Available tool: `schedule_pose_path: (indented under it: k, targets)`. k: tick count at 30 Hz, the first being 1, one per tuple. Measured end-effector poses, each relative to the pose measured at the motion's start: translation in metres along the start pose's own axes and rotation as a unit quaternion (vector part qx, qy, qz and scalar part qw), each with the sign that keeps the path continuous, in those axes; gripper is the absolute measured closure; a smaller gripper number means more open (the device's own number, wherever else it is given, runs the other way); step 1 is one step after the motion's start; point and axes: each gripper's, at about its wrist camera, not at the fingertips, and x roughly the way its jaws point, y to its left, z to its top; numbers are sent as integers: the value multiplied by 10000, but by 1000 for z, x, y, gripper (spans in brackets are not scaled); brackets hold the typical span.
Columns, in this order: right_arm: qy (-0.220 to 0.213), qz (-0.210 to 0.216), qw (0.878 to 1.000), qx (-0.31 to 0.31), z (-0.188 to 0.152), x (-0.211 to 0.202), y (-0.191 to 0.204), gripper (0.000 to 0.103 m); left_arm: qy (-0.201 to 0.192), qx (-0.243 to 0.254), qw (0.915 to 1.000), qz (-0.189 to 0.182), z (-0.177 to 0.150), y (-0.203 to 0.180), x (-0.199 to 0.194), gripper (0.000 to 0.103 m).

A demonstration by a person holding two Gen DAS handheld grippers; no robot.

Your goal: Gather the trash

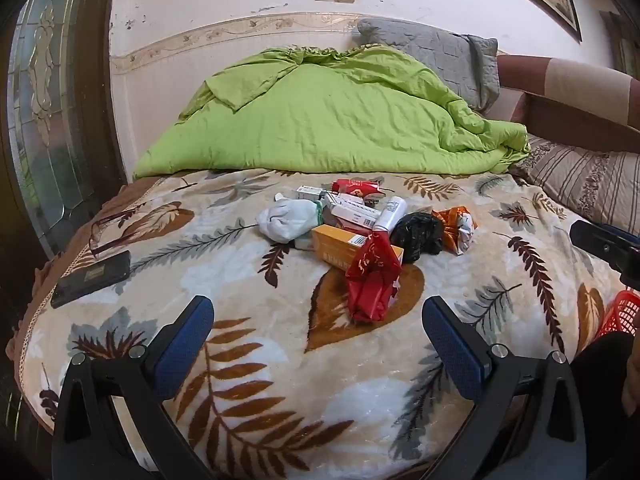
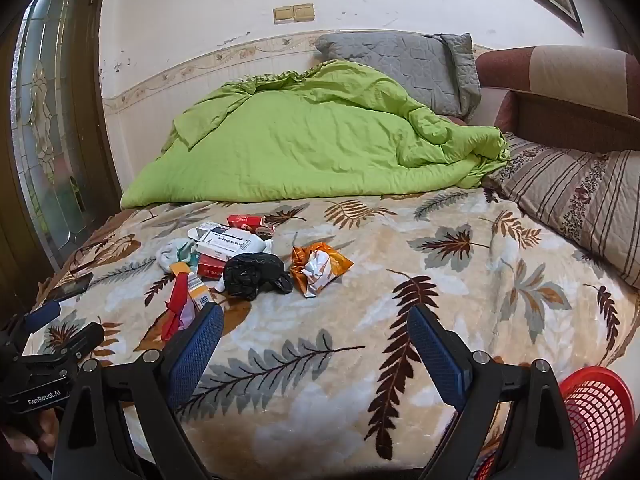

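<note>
Both jaws gape; trash pile [image 1: 360,232] lies ahead, seemingly untouched.

The left gripper [image 1: 318,334] tilts downward with its jaws spread wide and nothing between its blue pads [image 1: 186,338]. The right gripper [image 2: 316,344] sits alongside, likewise angled down, open and empty.
</note>
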Motion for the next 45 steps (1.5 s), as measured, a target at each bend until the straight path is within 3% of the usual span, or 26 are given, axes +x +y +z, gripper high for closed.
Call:
schedule_pose_path:
  k: [45]
  targets:
    - [15, -18, 10000, -31, -2, 3, 3, 8, 27, 26, 10000, -49, 0, 0, 0, 0]
